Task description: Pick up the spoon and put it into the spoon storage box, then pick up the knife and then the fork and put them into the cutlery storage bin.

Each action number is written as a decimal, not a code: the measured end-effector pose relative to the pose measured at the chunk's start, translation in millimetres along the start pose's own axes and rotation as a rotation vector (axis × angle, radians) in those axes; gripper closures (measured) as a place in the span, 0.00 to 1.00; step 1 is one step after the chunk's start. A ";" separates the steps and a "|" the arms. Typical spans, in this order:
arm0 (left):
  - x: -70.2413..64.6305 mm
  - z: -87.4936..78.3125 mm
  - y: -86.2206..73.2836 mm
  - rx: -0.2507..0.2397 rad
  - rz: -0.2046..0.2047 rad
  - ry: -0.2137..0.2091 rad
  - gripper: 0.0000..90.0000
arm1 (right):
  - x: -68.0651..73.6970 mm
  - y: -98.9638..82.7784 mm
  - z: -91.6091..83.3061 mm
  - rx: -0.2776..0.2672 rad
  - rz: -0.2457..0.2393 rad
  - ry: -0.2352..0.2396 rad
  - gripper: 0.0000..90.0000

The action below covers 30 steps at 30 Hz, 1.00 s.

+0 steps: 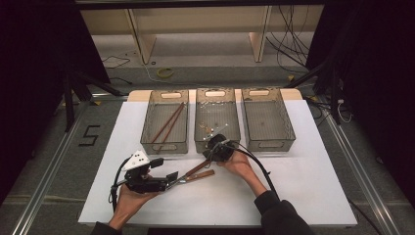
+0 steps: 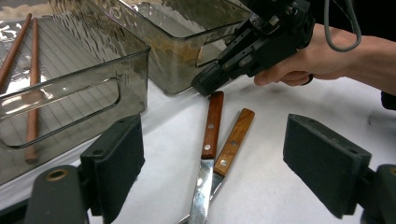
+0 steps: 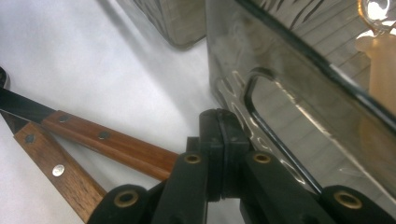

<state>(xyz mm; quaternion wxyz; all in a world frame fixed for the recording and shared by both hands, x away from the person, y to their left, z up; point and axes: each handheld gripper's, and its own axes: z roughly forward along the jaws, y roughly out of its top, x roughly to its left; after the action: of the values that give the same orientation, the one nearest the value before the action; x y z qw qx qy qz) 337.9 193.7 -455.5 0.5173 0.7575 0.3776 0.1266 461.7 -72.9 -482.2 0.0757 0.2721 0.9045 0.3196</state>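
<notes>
Two knives with wooden handles lie side by side on the white table: a darker-handled one (image 1: 198, 168) (image 2: 212, 123) (image 3: 107, 142) and a lighter-handled one (image 1: 201, 175) (image 2: 233, 140) (image 3: 60, 175). My left gripper (image 1: 166, 170) (image 2: 219, 172) is open at the blade end, its pads standing apart on either side of the blades without touching them. My right gripper (image 1: 208, 155) (image 2: 205, 86) (image 3: 219, 140) is shut with nothing in it. Its tips hover at the end of the darker handle, close to the middle bin's front wall.
Three clear grey bins stand in a row at the back. The left bin (image 1: 147, 132) (image 2: 135, 60) holds two brown sticks (image 1: 166, 125) (image 2: 32, 93). Small items lie in the middle bin (image 1: 198, 142) (image 3: 299, 107), and the right bin (image 1: 288, 132) looks bare. Open table lies in front.
</notes>
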 end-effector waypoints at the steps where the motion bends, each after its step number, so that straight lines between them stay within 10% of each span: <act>1: 0.2 0.4 0.1 0.001 0.002 -0.001 0.22 | 1.1 0.2 0.3 0.007 0.007 0.003 1.00; 30: 1.2 -2.0 -1.1 -0.003 -0.013 0.006 0.22 | 3.4 -2.7 -2.6 0.058 -0.011 0.032 1.00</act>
<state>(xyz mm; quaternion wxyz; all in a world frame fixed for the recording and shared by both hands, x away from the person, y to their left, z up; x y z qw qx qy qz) 337.0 196.1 -455.8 0.5180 0.7540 0.3837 0.1262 456.8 -74.2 -481.6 0.0548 0.2642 0.9160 0.2970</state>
